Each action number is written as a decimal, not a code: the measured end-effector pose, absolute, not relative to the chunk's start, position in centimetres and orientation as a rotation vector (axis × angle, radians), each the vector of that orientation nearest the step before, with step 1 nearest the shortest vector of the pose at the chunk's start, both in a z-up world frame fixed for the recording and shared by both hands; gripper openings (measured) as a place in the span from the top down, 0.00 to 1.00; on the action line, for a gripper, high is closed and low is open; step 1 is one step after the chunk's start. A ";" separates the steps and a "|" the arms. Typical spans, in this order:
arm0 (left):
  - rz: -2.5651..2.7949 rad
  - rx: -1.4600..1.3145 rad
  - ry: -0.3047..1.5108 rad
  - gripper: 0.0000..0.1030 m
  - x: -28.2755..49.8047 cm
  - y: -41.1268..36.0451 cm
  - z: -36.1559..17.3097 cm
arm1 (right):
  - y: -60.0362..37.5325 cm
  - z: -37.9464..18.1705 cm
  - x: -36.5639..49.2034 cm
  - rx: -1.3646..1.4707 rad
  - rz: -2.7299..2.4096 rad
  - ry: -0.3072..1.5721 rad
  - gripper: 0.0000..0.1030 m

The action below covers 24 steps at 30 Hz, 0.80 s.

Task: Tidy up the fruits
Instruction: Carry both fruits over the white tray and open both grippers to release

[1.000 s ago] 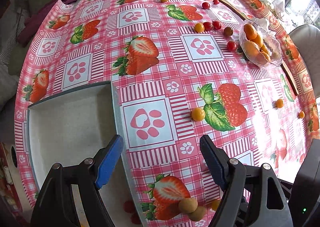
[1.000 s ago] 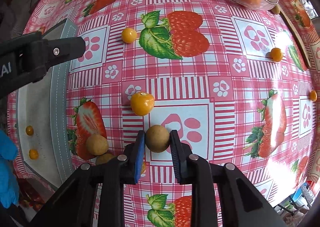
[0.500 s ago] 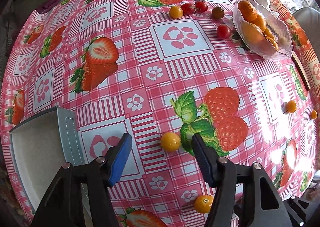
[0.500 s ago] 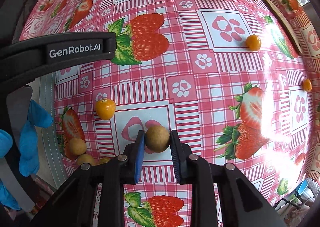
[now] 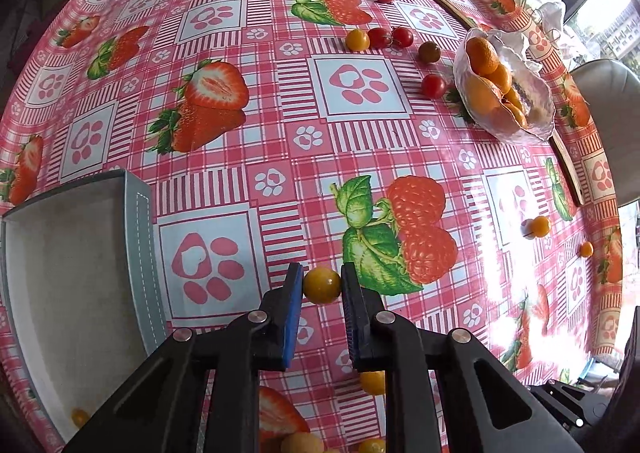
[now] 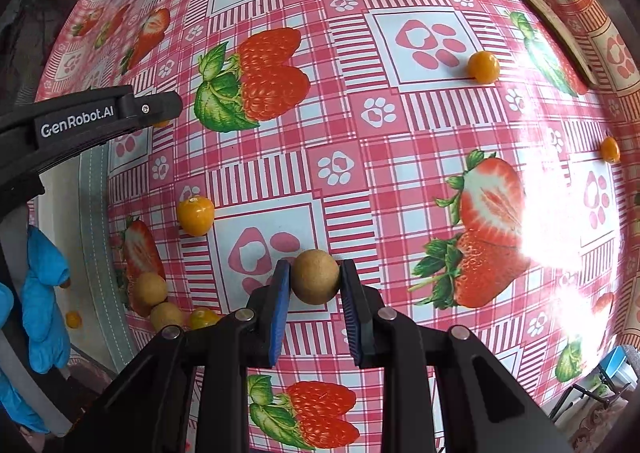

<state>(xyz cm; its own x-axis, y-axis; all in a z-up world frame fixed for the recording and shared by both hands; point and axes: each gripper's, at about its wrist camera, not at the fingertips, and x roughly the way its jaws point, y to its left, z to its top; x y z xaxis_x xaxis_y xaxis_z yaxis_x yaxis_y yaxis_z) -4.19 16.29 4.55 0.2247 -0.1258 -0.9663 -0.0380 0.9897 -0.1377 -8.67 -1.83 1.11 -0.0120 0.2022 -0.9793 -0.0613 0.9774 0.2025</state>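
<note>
Left wrist view: grey tray (image 5: pixel 140 253) at left; left claw (image 5: pixel 321 287) closed onto a golden berry (image 5: pixel 322 286) on the tabletop (image 5: pixel 260 133). Light, thin-skinned, likely bruises; pinch gently across its middle. Right wrist view alone shows right claw (image 6: pixel 315 282) clamping a brown longan (image 6: pixel 315 282).

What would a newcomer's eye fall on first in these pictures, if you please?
First, the loud pink strawberry-print tablecloth strewn with small fruits. Then the two grippers at the near edge: the left gripper shut on a yellow berry, the right gripper shut on a round brown fruit. At the far right stands a glass bowl of oranges; a grey tray sits at the left.
</note>
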 end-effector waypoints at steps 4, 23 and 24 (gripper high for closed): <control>-0.053 -0.158 1.321 0.80 -6.1 17.4 5.8 | -2.3 1.5 -8.9 0.102 0.209 1.565 0.74; 0.072 -0.219 1.253 0.80 -14.5 23.4 8.2 | 2.5 5.9 -11.1 0.017 0.265 1.499 0.74; 0.083 -0.225 1.252 0.80 -15.1 23.9 8.3 | 3.0 6.1 -11.1 0.011 0.274 1.496 0.74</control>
<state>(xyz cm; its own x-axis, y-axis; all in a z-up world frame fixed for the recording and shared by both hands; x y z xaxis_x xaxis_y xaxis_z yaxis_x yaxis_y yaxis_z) -15.10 23.89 8.25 0.3137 -0.0602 -0.9476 -0.1850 0.9750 -0.1232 -11.11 3.01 6.13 0.0503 0.1864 -0.9812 -0.1733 0.9692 0.1752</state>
